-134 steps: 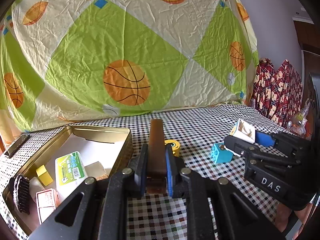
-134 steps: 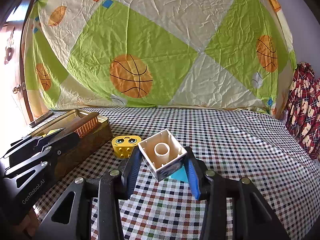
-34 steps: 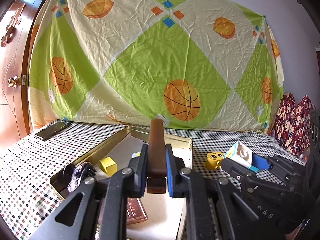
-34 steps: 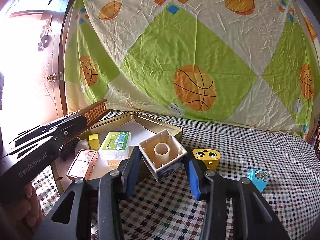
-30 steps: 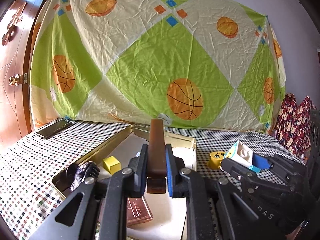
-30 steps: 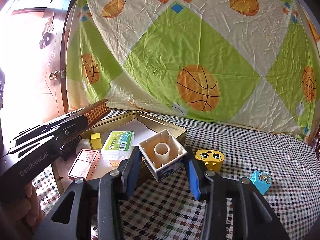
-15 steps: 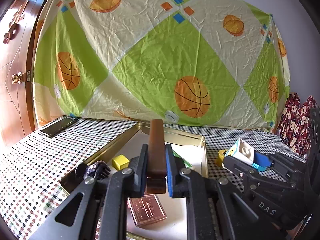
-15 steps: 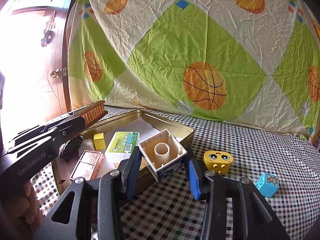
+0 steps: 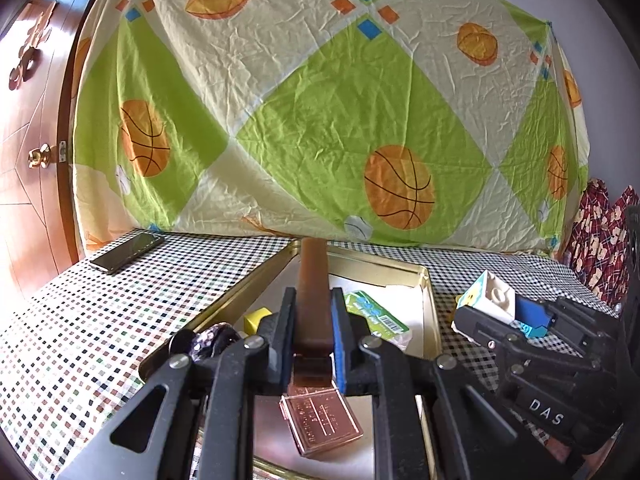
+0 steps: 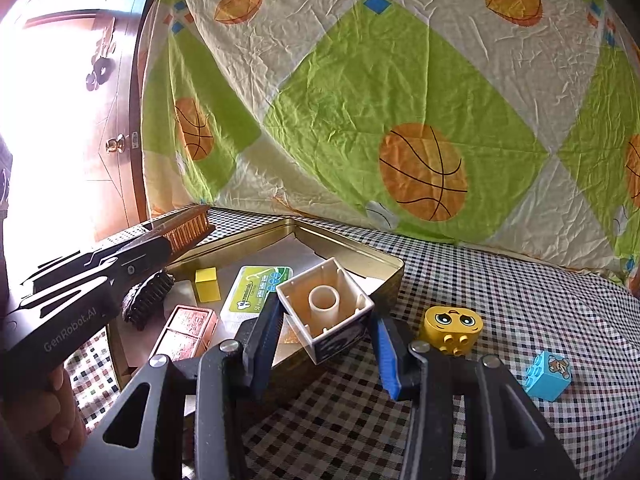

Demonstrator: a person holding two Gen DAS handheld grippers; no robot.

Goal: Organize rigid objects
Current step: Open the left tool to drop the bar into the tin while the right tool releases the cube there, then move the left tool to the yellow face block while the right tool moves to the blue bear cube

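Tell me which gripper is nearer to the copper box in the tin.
Left. The left gripper, shut on a brush, hangs over the copper box. The right gripper, holding a white block, is beside the tin.

Both wrist views low, close, facing hung sheet; share gold tin.

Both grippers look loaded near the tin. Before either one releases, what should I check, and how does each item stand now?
1. Left gripper shut on the wooden brush: ok.
2. Brush over the gold tin: ok.
3. Right gripper shut on the white block: ok.
4. White block over the tin: not ok, it hangs near the tin's edge.
5. Free tin floor under the brush: cannot tell; copper box lies close below.
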